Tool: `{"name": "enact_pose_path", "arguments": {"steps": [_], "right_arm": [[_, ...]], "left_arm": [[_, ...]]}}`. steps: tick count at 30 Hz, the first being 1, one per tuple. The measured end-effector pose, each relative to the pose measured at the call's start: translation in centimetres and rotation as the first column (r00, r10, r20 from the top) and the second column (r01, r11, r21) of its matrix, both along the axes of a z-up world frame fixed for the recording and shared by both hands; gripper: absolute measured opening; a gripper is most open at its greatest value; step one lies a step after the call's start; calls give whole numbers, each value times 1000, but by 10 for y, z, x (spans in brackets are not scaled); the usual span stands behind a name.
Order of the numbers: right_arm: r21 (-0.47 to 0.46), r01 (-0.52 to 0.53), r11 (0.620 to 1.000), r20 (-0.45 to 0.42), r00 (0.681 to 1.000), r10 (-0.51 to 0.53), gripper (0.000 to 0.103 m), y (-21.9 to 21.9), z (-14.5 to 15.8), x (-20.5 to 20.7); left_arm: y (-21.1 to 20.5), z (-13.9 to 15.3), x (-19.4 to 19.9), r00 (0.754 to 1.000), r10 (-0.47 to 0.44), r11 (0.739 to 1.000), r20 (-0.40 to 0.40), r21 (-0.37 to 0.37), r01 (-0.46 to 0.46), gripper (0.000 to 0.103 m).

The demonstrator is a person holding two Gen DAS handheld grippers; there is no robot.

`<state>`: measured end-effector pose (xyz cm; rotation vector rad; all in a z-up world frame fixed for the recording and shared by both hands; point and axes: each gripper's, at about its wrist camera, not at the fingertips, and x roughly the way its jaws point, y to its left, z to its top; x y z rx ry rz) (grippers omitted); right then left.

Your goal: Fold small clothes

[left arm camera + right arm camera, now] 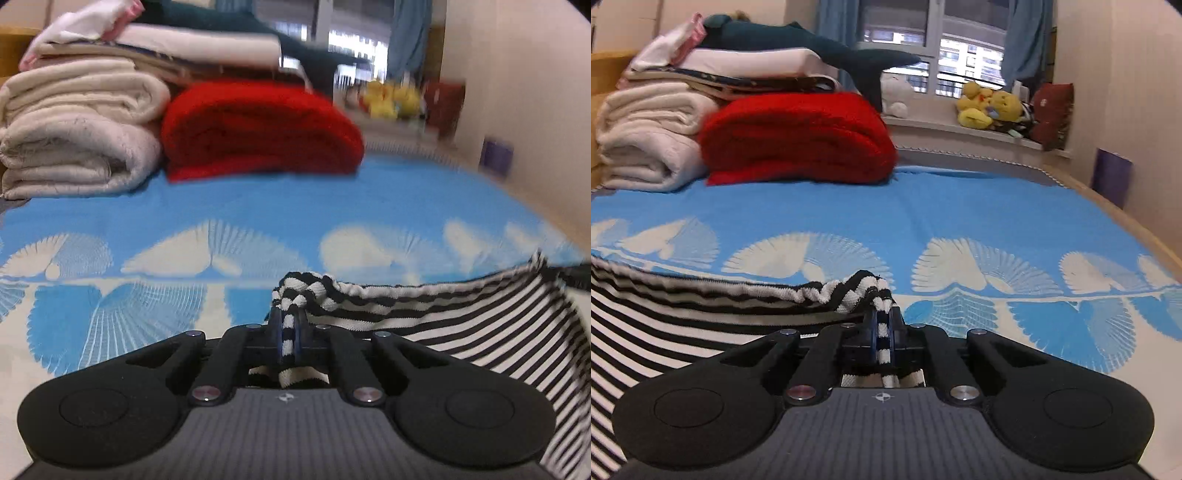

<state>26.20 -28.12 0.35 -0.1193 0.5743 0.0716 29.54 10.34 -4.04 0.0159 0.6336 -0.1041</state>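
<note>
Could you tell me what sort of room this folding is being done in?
Most likely a bedroom. The striped garment lies on a bed with a blue patterned sheet, folded blankets are stacked at its far end, and stuffed toys sit on the windowsill.

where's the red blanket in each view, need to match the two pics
Left wrist view: the red blanket sits upper centre, right of the cream folded bedding.
Right wrist view: the red blanket sits upper left of centre, against the same bedding.
Shared landmark: the yellow plush toys on the sill.
</note>
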Motion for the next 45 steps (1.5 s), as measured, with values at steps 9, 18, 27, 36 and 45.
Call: {"name": "enact_pose_path", "arguments": {"steps": [9,18,27,36,45], "right_arm": [[-183,-34,983,-255,967,-14,7,29,-73,39],[22,100,995,-281,956,-89,33,-1,-31,29],[209,131,969,-335,940,-55,51,-58,27,-63],[203,394,896,-541,808,-233,50,-94,-34,-120],[179,525,832,-563,748,-351,45,-87,-62,-130]], "left_arm": [[-5,-72,16,986,-39,977,-161,202,72,19],[37,28,-9,974,16,994,-227,-102,-41,52],[69,51,-127,942,180,948,-284,-206,-243,52],[66,-40,-153,833,367,894,-413,-91,-439,53],[66,-54,-147,855,270,922,-443,-137,-363,11]]}}
